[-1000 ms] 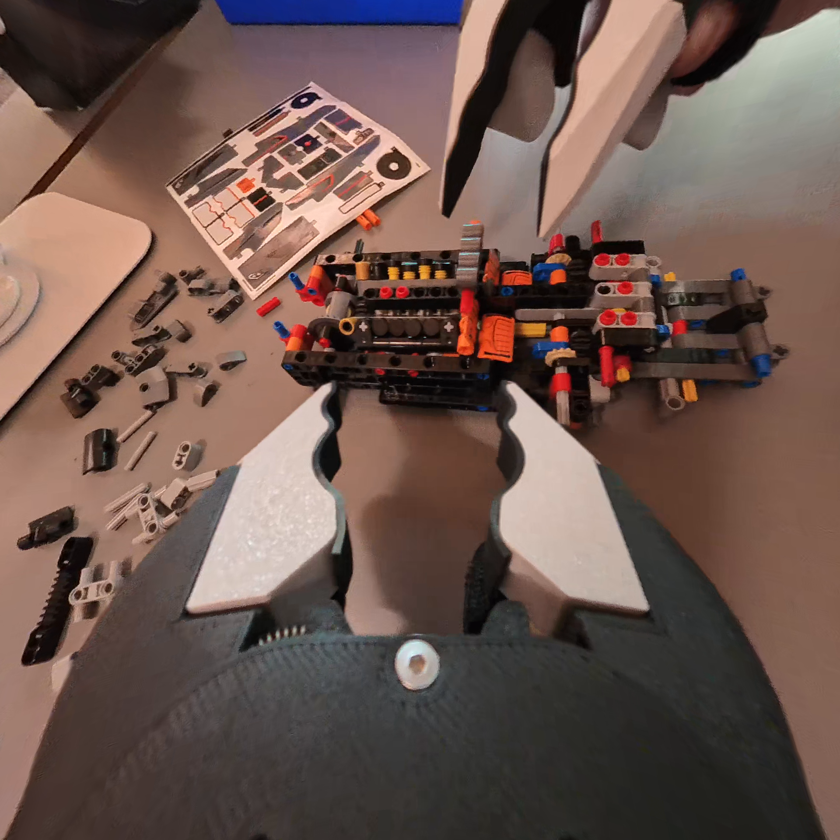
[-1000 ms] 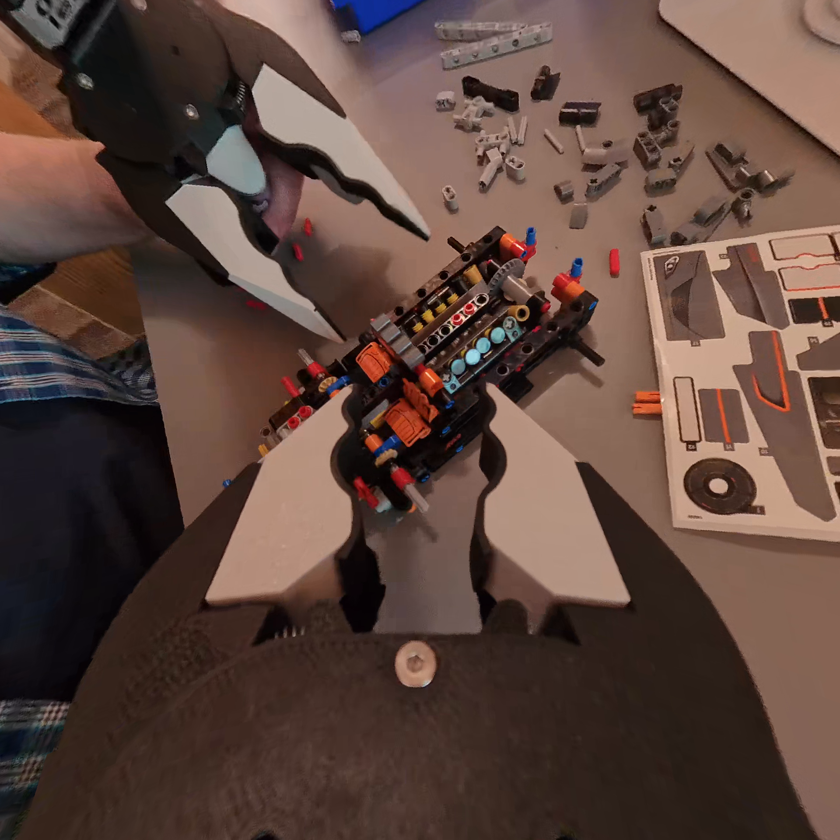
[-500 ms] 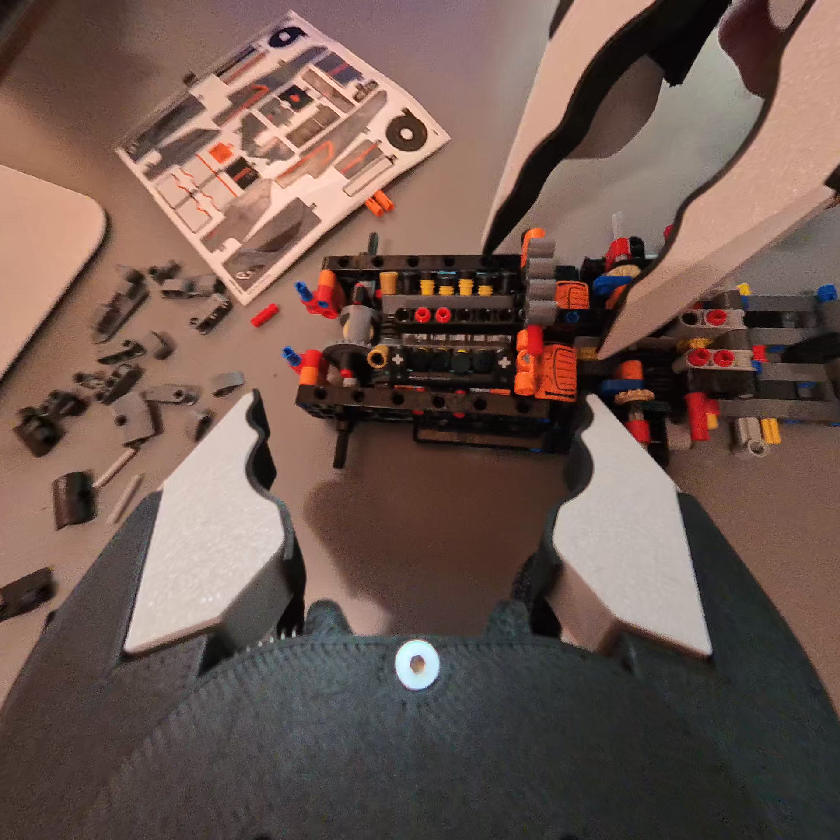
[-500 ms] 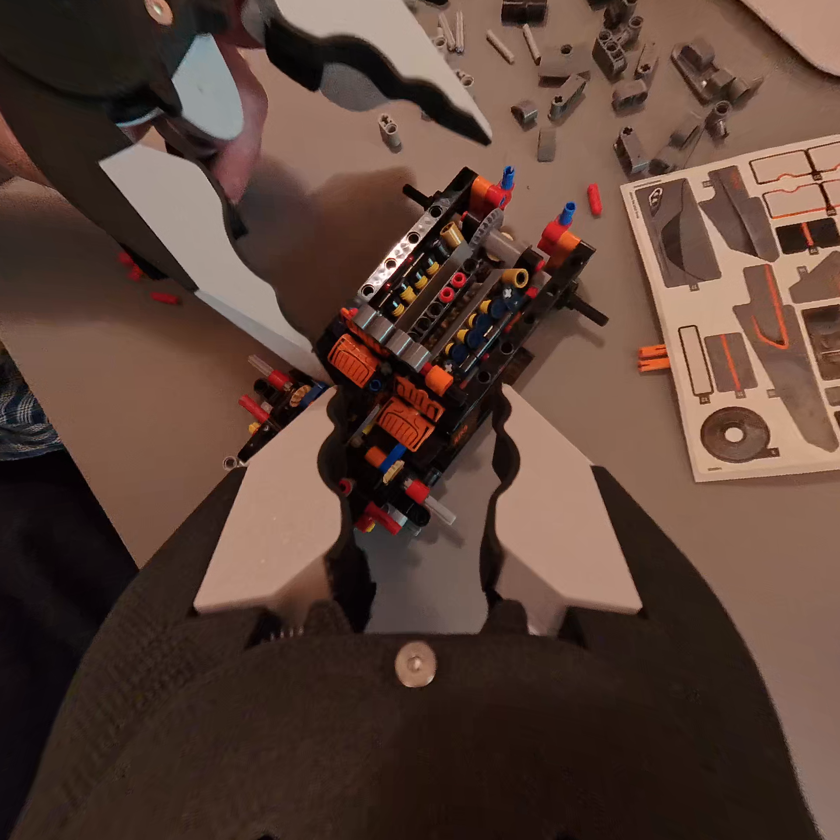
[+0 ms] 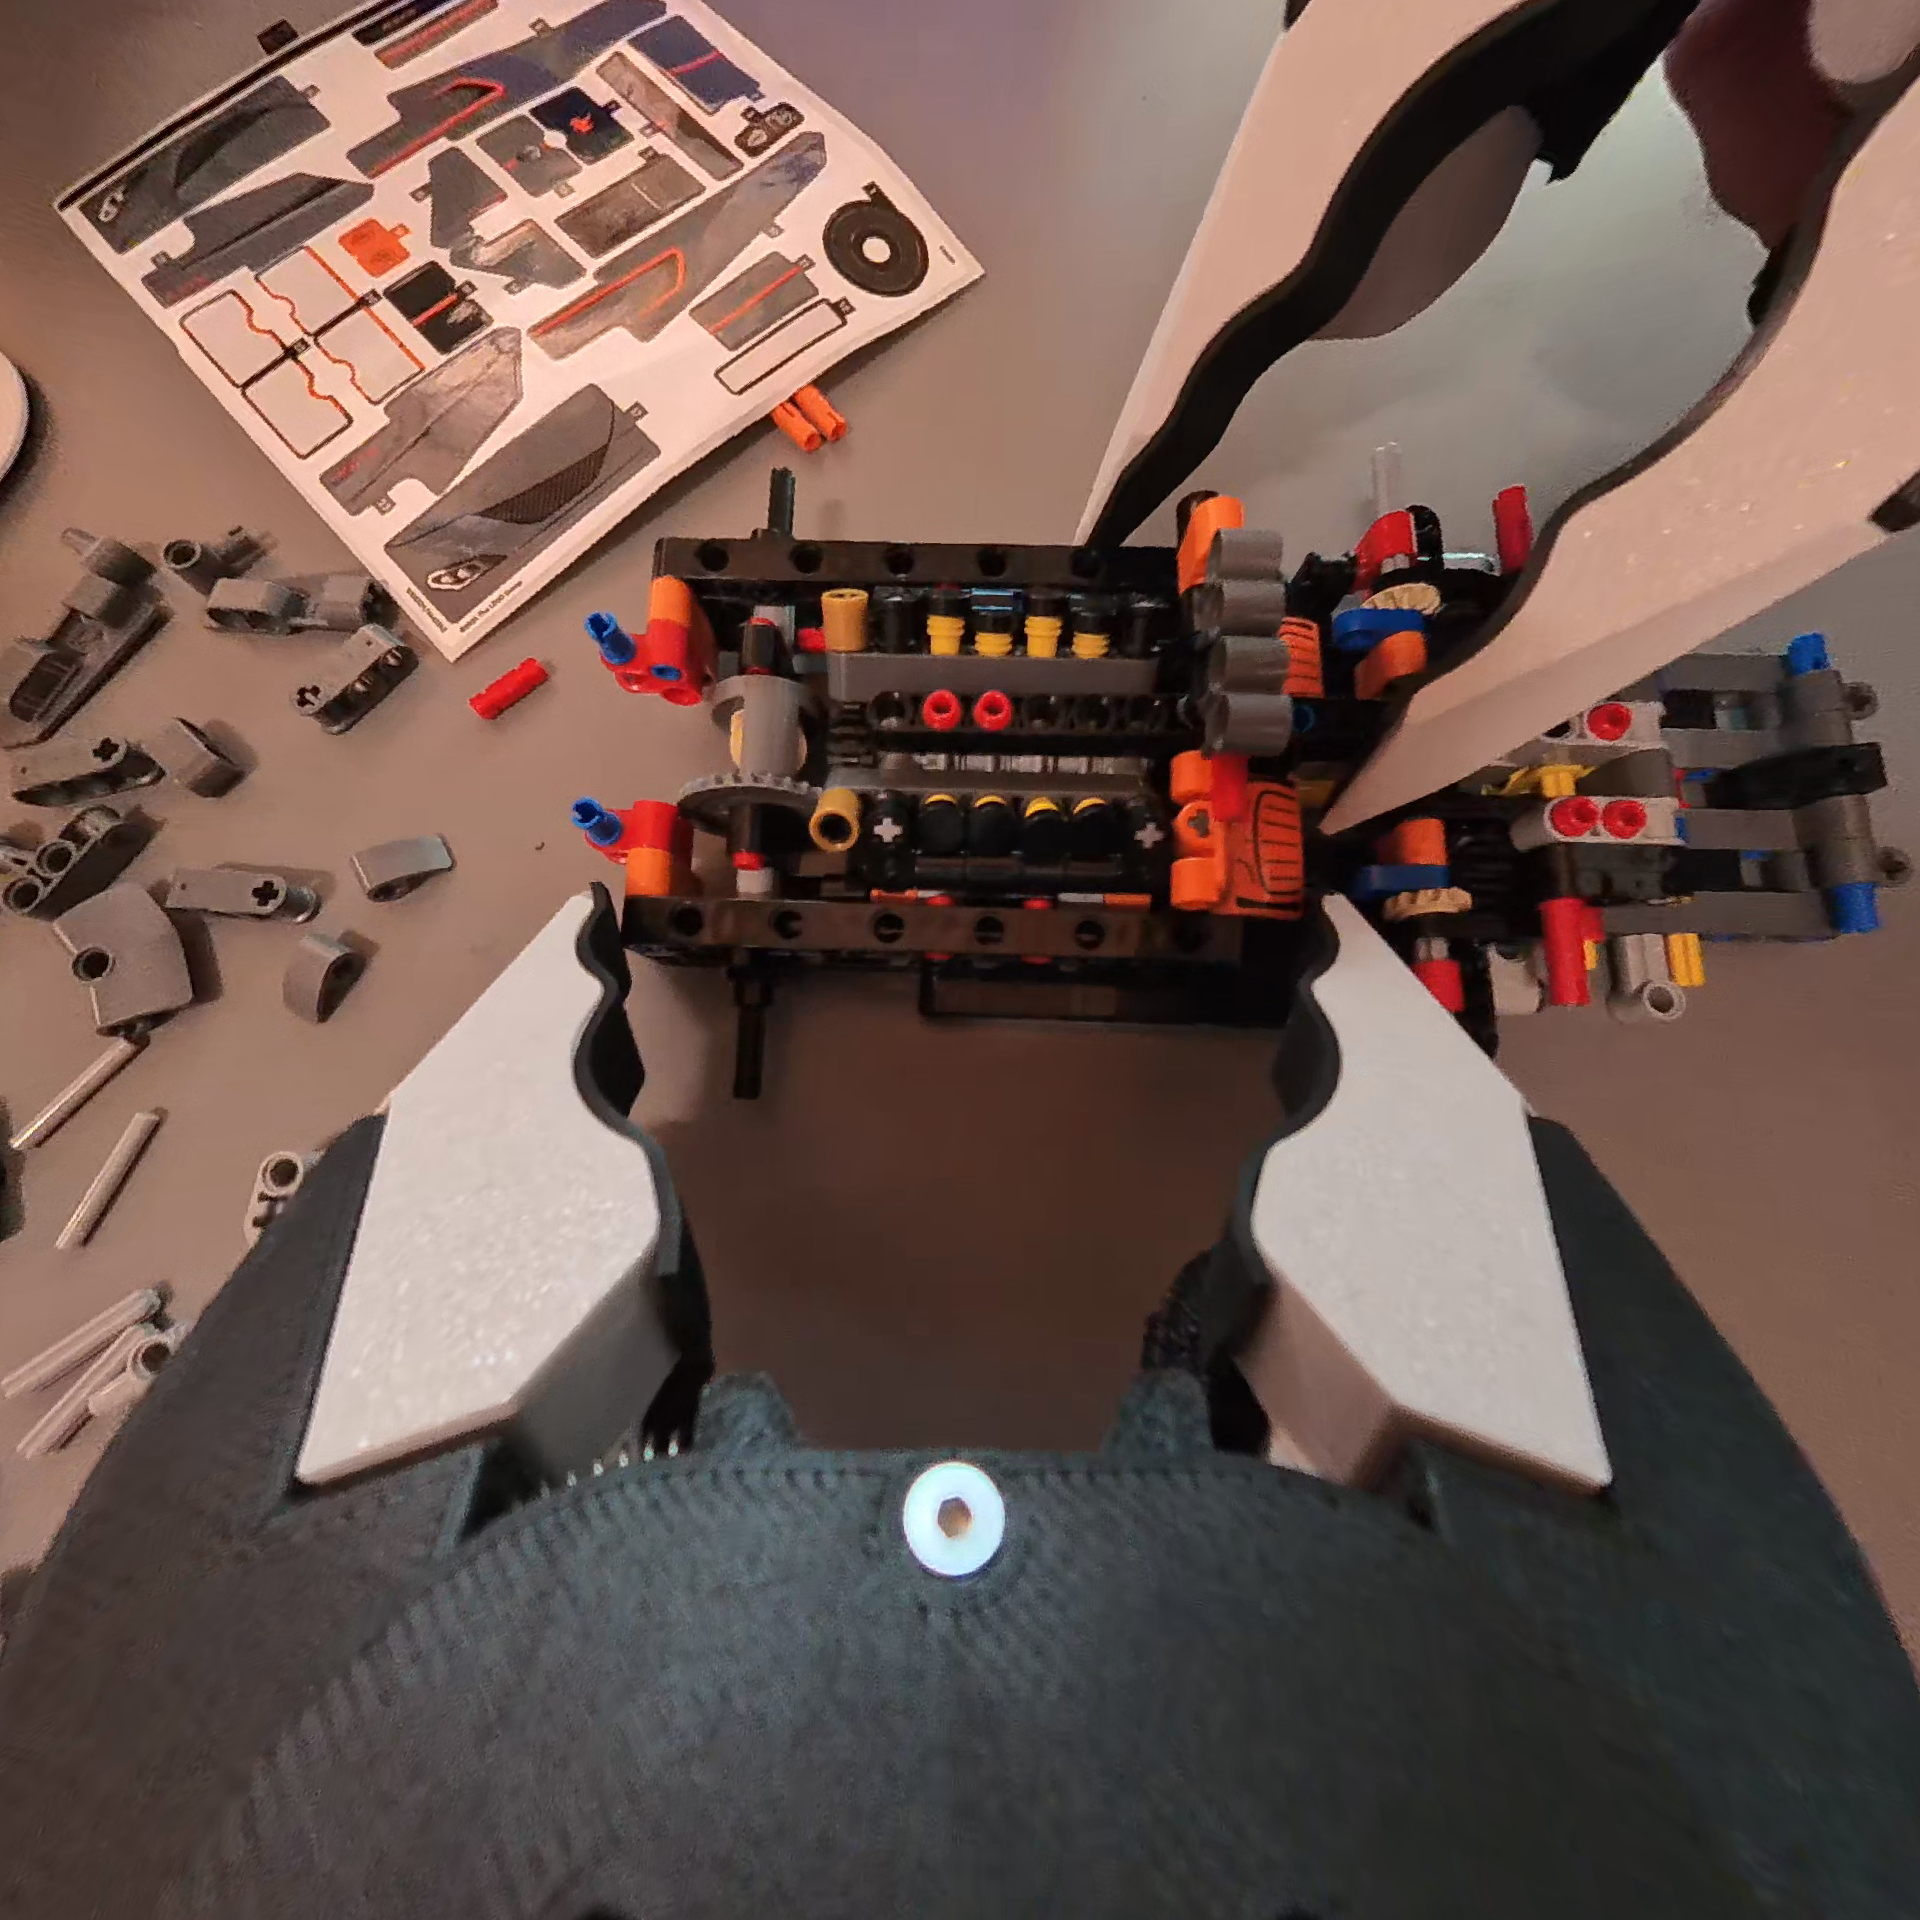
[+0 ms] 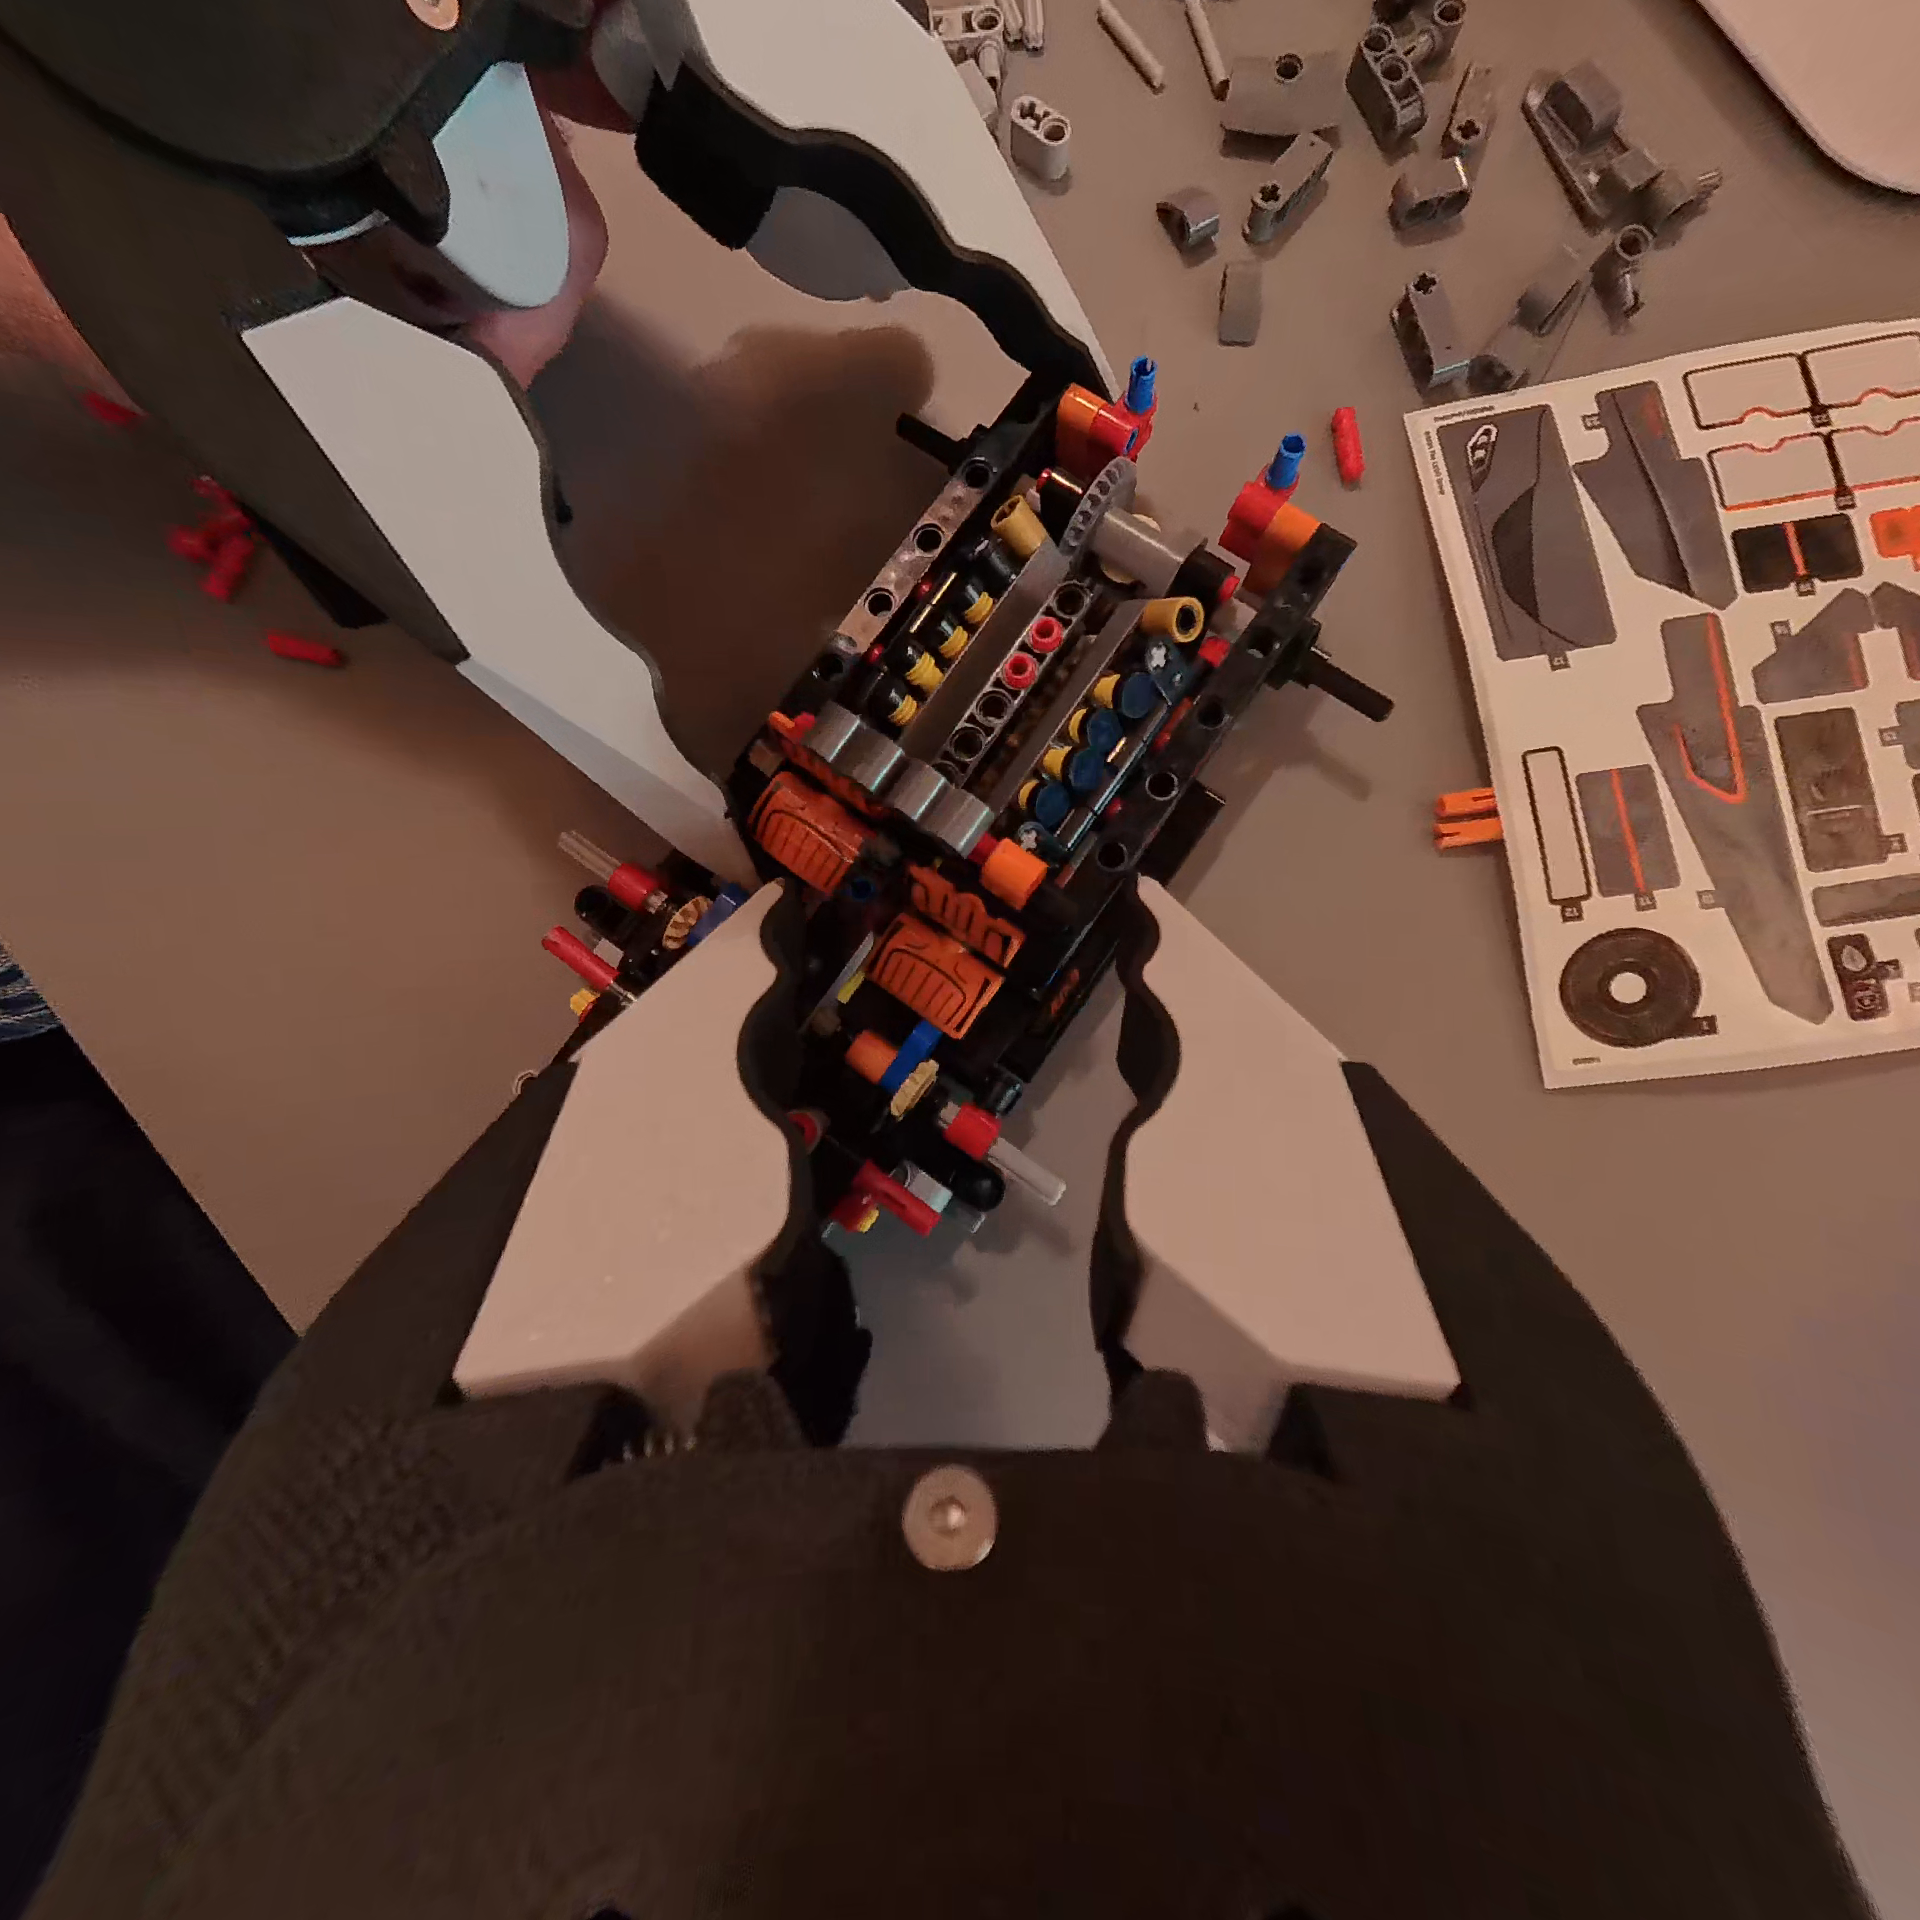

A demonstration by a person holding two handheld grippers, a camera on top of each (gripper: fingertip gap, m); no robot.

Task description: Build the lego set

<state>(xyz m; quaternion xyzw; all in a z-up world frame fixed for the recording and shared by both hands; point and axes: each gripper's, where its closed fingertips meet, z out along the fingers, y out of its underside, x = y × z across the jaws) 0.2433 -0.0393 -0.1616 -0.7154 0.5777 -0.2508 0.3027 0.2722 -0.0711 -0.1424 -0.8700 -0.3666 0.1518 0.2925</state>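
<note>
Left wrist view: the left tongs (image 5: 961, 935) stand spread wide, grasping nothing, their tips at either end of the near black beam of the lego chassis (image 5: 966, 748), which lies flat on the grey counter (image 5: 1039, 395) just ahead at twelve o'clock. Whether the tips touch the beam cannot be told. The right tongs (image 5: 1205, 675) reach in from one o'clock, also parted, one tip at the far black beam and the other near the orange block in the middle of the model. At eleven o'clock lies the sticker sheet (image 5: 499, 270), with two orange pins (image 5: 810, 421) at its near edge. Loose grey parts (image 5: 166, 831) are scattered at nine o'clock, and a red pin (image 5: 507, 688) lies between them and the chassis.

Right wrist view: the right tongs (image 6: 951, 899) are parted and straddle the narrower end of the chassis (image 6: 1039, 707), which runs diagonally away toward one o'clock; contact is unclear. The left tongs (image 6: 904, 592) come in from eleven o'clock, spread along the chassis's left side. The sticker sheet (image 6: 1704, 717) lies at three o'clock, the grey parts (image 6: 1455, 177) at one o'clock, and red pins (image 6: 218, 540) at nine o'clock.
</note>
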